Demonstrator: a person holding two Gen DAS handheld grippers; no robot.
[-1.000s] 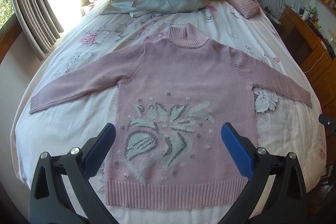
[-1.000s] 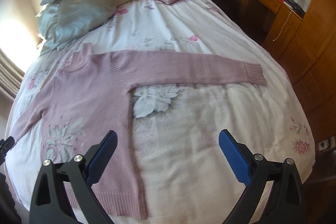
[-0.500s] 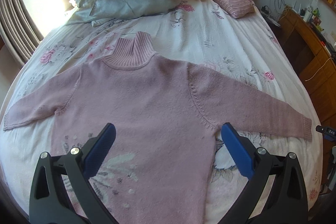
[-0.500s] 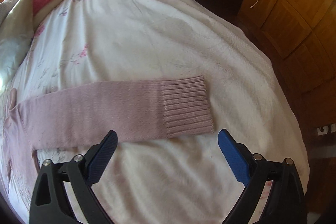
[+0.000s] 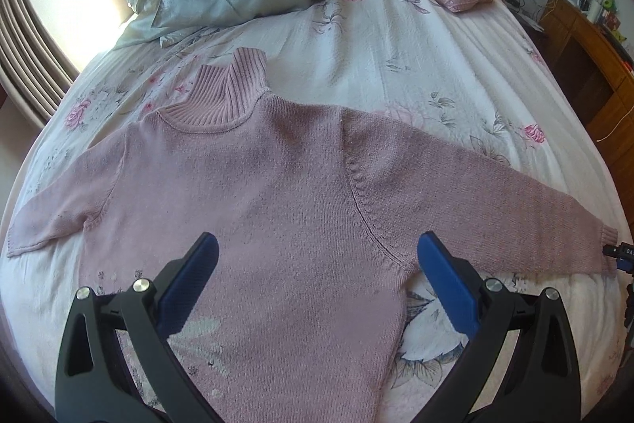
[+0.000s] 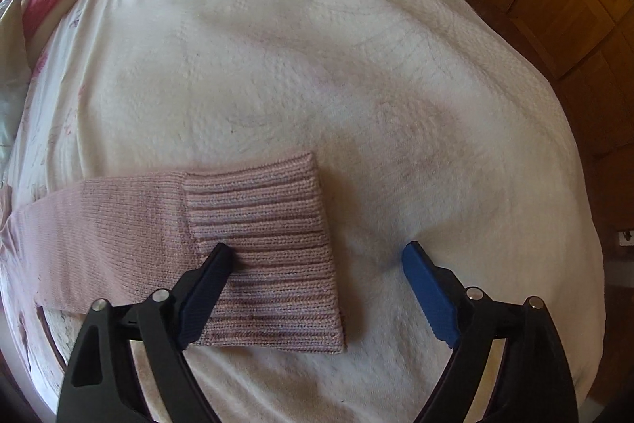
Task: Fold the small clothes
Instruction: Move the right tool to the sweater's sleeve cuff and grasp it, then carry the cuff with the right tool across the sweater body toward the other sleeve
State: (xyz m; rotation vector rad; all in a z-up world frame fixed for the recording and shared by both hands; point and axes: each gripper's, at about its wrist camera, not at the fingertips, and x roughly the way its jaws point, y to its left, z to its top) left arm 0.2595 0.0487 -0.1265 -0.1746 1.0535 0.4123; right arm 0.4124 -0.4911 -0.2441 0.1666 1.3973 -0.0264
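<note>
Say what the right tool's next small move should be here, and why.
Probably ease the right tool slightly down and left, then close on the ribbed cuff. Its jaws stand open, one finger already over the cuff, the other on bare bedspread. The pink sweater lies flat and unfolded, so the sleeve looks like the first fold inward.

pink knit sweater (image 5: 285,193) | flat on bed, sleeves spread, ribbed cuff (image 6: 265,232)

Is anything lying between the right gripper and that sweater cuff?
No. The right gripper is open right at the ribbed cuff of the pink sweater, with only the bedspread around it.
</note>
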